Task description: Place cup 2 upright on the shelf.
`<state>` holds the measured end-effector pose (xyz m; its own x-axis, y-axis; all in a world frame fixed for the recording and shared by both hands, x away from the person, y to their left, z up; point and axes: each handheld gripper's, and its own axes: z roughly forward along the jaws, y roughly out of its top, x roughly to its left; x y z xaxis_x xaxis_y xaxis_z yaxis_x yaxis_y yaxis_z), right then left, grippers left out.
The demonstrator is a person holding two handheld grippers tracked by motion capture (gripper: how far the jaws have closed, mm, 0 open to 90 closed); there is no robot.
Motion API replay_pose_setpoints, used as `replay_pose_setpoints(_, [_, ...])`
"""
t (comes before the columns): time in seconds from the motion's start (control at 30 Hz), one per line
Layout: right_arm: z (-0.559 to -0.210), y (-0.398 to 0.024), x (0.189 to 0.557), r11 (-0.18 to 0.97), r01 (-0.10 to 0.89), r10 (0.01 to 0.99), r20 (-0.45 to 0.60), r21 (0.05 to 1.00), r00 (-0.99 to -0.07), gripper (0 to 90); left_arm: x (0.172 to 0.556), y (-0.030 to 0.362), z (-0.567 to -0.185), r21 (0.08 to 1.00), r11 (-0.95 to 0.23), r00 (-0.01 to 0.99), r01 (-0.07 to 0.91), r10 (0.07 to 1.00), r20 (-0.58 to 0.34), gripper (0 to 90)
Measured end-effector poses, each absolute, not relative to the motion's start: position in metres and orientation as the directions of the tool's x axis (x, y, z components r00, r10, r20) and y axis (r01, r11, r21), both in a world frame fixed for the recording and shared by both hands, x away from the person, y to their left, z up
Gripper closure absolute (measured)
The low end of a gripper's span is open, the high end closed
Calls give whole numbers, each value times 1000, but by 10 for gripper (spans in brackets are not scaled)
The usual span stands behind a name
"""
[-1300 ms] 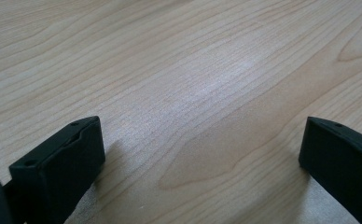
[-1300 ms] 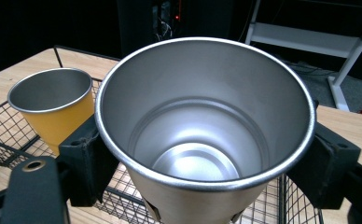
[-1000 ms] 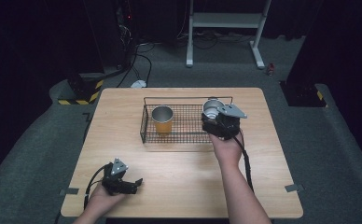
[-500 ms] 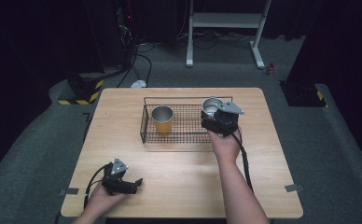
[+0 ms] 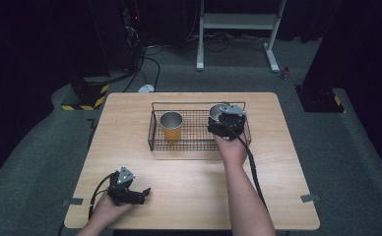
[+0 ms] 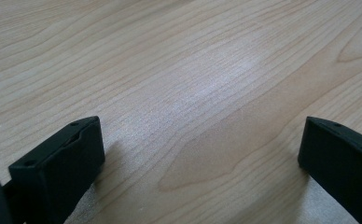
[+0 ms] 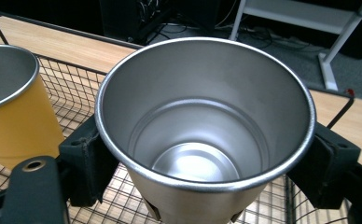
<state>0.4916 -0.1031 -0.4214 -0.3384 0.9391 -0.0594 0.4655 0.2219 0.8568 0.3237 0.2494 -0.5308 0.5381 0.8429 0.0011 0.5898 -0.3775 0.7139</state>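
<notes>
A steel cup (image 7: 202,140) stands upright between the jaws of my right gripper (image 5: 222,118), which is shut on its sides over the right part of the black wire basket (image 5: 153,123). In the high view this steel cup (image 5: 219,110) shows just past the gripper body. An orange cup (image 5: 171,126) with a steel inside stands upright in the basket's left part; the right gripper view has the orange cup (image 7: 13,109) at its left edge. My left gripper (image 5: 142,193) rests on the wooden table (image 5: 277,162) near the front left, open, with bare wood between its jaws (image 6: 193,154).
The basket sits at the table's middle back. Past the table lie grey carpet, cables and a white desk frame (image 5: 238,29). A yellow-black striped block (image 5: 88,98) sits on the floor at the far left.
My right gripper with the steel cup has shifted slightly left and lower into the basket. The left gripper has stayed put.
</notes>
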Motion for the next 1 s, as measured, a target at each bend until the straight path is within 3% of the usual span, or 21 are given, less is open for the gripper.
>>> replay_pose_setpoints(1.0, [-462,-98,509,206,585,947,-9,785,-321,182,324,249,-530,712,-382,540,589,842,5,9])
